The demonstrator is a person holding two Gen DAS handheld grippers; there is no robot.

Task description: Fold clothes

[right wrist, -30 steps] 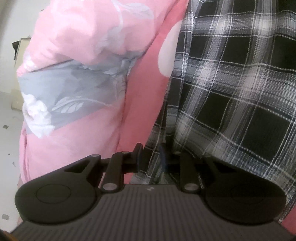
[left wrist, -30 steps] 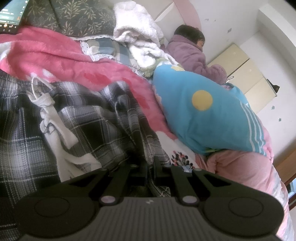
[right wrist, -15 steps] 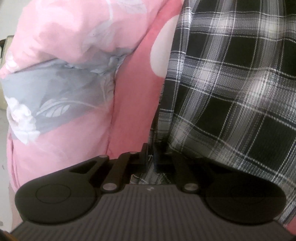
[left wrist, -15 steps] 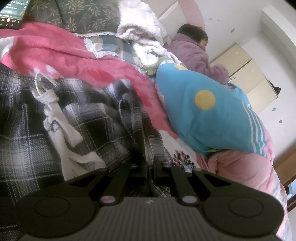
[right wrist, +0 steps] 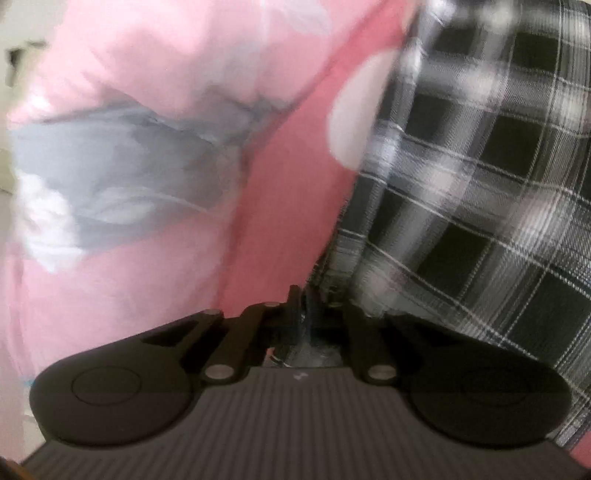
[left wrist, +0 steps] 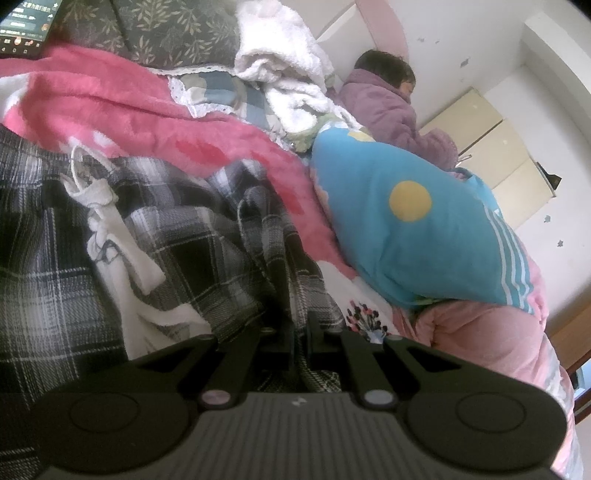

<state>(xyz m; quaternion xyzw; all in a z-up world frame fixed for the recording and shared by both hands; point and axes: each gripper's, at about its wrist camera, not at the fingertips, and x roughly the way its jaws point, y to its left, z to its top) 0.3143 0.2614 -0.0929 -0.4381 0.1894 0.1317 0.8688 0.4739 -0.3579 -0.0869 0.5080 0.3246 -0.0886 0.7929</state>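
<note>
Now closed on plaid trousers [right wrist: 480, 192] (previously parted), right hand-held gripper [right wrist: 301, 314]

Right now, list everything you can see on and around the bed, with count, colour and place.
plaid garment: one, black, grey and white, across the bed, pinched by both tools
white drawstring: one, lying on the plaid garment
fleece blanket: one, bright pink, under the garment
blue cushion: one, yellow dot, right of the garment
white fluffy fabric: one heap, at the head of the bed
leaf-print pillow: one, dark grey, top left
pink quilt: one, grey flower print, bed edge
person: one, purple top, lying down
cabinet: one, cream, far wall
left tool: shut on garment
right tool: shut on garment
</note>
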